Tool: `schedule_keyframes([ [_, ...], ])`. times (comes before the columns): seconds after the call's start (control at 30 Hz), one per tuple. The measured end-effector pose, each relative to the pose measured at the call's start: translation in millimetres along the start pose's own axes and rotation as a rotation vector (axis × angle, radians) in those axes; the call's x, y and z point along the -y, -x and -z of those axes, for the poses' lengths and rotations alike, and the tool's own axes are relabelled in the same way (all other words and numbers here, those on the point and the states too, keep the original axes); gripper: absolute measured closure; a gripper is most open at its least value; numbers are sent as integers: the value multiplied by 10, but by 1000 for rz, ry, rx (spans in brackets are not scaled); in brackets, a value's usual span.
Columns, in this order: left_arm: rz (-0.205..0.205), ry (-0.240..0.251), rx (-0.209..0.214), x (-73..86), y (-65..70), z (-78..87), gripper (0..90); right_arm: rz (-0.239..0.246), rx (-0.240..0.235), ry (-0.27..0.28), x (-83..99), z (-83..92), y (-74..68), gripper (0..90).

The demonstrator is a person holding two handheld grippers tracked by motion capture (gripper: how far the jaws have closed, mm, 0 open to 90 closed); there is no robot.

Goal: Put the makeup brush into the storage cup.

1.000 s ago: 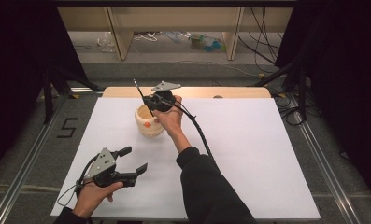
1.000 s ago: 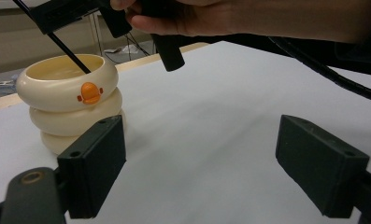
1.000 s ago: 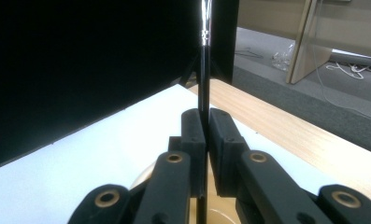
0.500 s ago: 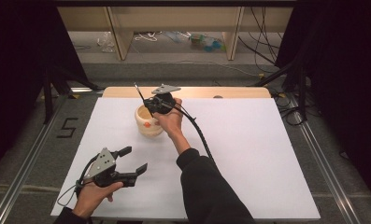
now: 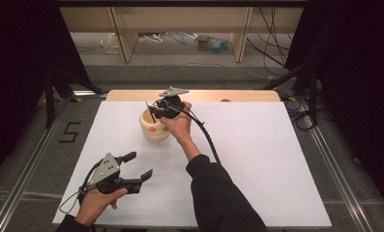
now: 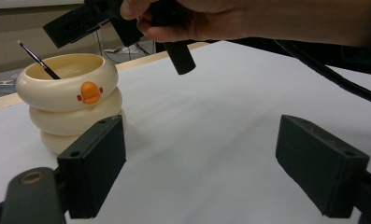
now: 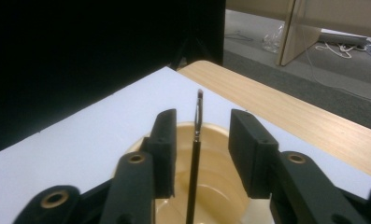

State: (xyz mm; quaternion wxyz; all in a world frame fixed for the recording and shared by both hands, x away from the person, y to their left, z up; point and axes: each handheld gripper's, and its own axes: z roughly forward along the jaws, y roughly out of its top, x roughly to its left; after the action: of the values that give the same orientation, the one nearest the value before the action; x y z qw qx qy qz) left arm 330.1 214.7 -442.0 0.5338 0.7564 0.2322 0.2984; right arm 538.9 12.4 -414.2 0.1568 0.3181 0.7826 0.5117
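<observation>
step: brush drop into duck pot [image 5: 154, 126] | R claw [image 7: 199, 149] over pot, jaws just opened, paintbrush [image 7: 196, 154] loose between | L claw [image 5: 137, 165] wide, empty, near pot on desk [image 5: 257, 159] | next: lift R clear w/o snagging brush

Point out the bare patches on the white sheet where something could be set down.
The white sheet lies bare right of the right forearm out to its right edge, and between the holder and the left gripper. It is crowded at the holder, where the right gripper hovers around the brush.
</observation>
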Motion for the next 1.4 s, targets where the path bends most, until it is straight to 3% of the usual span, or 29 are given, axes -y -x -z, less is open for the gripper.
schedule_keyframes([
  [0.17,0,-1,0,1,1,-1,162,22,18,-28,-30,79,13,515],
  [0.5,0,-5,-2,4,3,-1,162,65,23,-74,-69,323,33,414],
  [0.67,1,4,0,11,3,-13,162,96,71,-103,-49,446,45,338],
  [0.93,-4,-8,-5,10,-6,-9,162,98,57,-114,-31,648,77,329],
  [1.0,-12,-10,-32,9,-14,-1,162,96,52,-109,-14,697,83,329],
  [1.07,3,-7,12,13,3,-10,162,102,51,-104,11,753,91,328],
  [1.1,222,-3,18,41,153,-17,162,100,51,-104,16,778,94,327],
  [1.17,183,8,14,37,127,-26,162,102,51,-92,43,834,103,327],
  [1.23,210,2,31,39,150,-24,162,99,45,-90,59,891,116,327],
  [1.4,204,3,28,40,145,-26,162,93,44,-77,96,1043,144,325],
])
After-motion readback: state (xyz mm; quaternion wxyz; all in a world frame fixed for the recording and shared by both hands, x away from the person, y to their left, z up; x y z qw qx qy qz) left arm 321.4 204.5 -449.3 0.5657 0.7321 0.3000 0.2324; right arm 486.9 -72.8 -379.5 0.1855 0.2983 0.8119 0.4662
